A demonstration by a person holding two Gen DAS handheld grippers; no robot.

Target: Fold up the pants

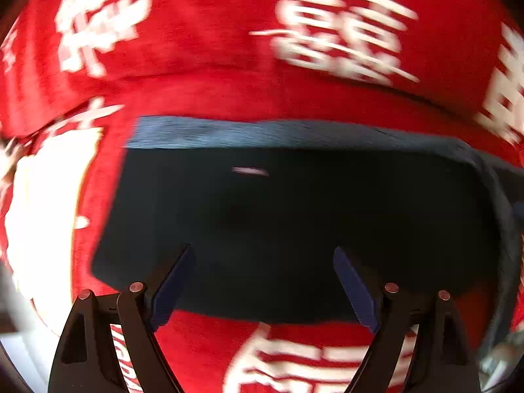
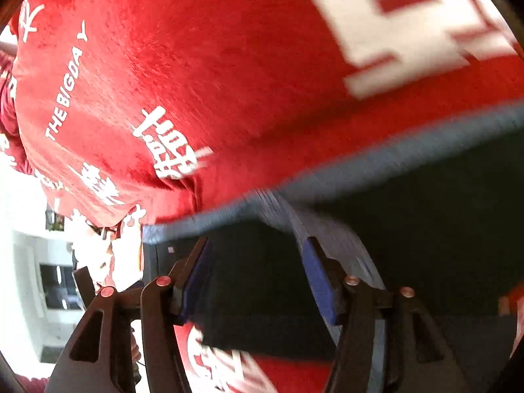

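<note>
Both grippers, left (image 1: pixel 263 258) and right (image 2: pixel 258 249), had jaws open, empty, above the dark pants (image 1: pixel 294 213) on the red blanket (image 1: pixel 213 91).

Dark navy pants (image 1: pixel 294 222), folded into a flat rectangle with lighter blue edge, on red printed cloth (image 1: pixel 209 32)

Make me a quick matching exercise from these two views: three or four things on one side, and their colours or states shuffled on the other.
Things:
1. pants
2. blanket
3. left hand-held gripper
4. waistband

Colour or state:
A. red with white characters
B. open, nothing between the pads
C. dark navy, lying flat
D. lighter blue strip

Pairs: 1-C, 2-A, 3-B, 4-D
</note>
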